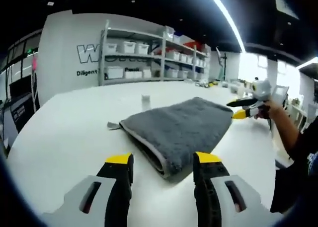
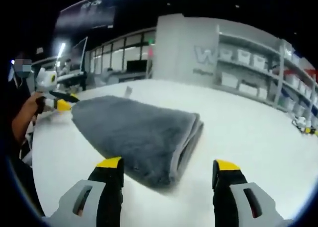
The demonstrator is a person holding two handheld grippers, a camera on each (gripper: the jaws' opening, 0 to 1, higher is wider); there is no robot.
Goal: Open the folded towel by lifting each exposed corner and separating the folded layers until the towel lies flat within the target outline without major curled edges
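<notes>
A grey folded towel (image 1: 181, 127) lies on the white table (image 1: 59, 142), its layered folded edge facing the left gripper view. My left gripper (image 1: 163, 158) is open just short of that near edge, touching nothing. At the towel's far right end my right gripper (image 1: 235, 109) hovers, held by a hand. In the right gripper view the towel (image 2: 134, 130) shows its folded edge on the right. There my right gripper (image 2: 168, 164) stands open at the near end. My left gripper (image 2: 68, 101) sits at the towel's far left end.
Shelves with white bins (image 1: 144, 48) stand against the far wall. A small white cup (image 1: 145, 102) stands on the table behind the towel. A small tag (image 1: 113, 125) sticks out at the towel's left corner. A person's arm (image 1: 285, 125) reaches in from the right.
</notes>
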